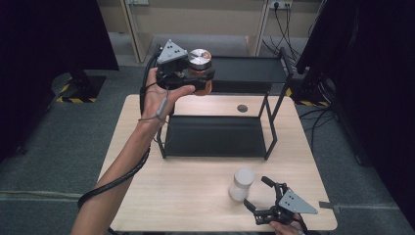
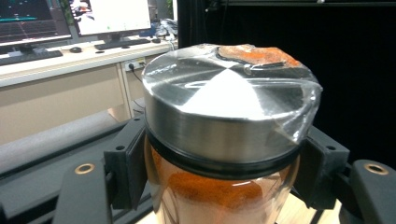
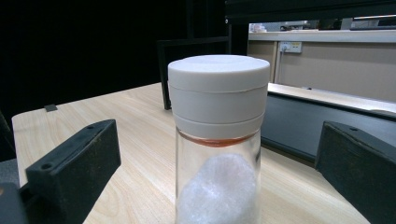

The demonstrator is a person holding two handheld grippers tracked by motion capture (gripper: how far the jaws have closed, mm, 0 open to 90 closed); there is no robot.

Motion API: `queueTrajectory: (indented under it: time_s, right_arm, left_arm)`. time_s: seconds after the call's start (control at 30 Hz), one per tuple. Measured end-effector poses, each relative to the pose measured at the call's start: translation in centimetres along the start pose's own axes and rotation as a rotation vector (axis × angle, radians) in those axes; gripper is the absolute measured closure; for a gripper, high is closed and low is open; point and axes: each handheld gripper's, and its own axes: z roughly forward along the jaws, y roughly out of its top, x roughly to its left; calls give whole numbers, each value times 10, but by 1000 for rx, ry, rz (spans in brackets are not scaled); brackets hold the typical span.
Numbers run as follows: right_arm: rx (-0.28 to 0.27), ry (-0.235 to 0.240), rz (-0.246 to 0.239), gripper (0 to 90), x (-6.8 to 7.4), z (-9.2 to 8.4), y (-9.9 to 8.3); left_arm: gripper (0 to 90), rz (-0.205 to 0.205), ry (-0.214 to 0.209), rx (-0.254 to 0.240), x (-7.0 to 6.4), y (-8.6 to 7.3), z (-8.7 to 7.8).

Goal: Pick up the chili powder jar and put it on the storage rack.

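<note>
Upper centre of the high view: left gripper (image 1: 198, 81) clenched on a steel-lidded jar (image 1: 200, 66) of orange powder, held upright by the black shelf rack (image 1: 271, 122), top tier; lower right, right gripper (image 1: 257, 193) released, jaws spread well apart either side of a white-capped jar (image 1: 241, 184) standing on the table (image 1: 171, 196).

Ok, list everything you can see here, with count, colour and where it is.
Spice jar: one, steel lid, orange powder, held up by the shelf's top tier.
White-lidded jar: one, clear with white contents, upright on the table's near right.
Shelf rack: one, black, two tiers, at the table's middle and back.
Table: one, light wood.
Sticker: one, dark, round, on the table behind the lower tier.
Left gripper: black, shut on the spice jar.
Right gripper: black, open, jaws either side of the white-lidded jar, apart from it.
</note>
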Motion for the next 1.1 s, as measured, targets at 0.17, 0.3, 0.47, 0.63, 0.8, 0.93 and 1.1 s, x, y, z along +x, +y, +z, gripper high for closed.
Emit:
queueTrajectory:
  time_s: [0.17,0.3,0.47,0.63,0.8,0.93,1.1]
  right_arm:
    - [0,0,3,3,0,0,0]
    - [0,1,3,3,0,0,0]
    - [1,3,2,2,0,0,0]
    - [0,3,4,2,-1,-1,0]
    - [0,6,2,2,-1,0,0]
    - [1,7,1,3,-1,0,0]
    - [0,10,0,3,-1,0,0]
  left_arm:
    - [306,-5,37,5,1,5,8]
    - [306,-13,52,3,5,8,13]
    - [306,-15,79,10,8,12,20]
    - [306,-24,108,13,10,14,28]
    - [306,-33,131,5,13,13,36]
    - [306,-39,153,2,14,13,41]
    - [306,-42,186,0,14,15,49]
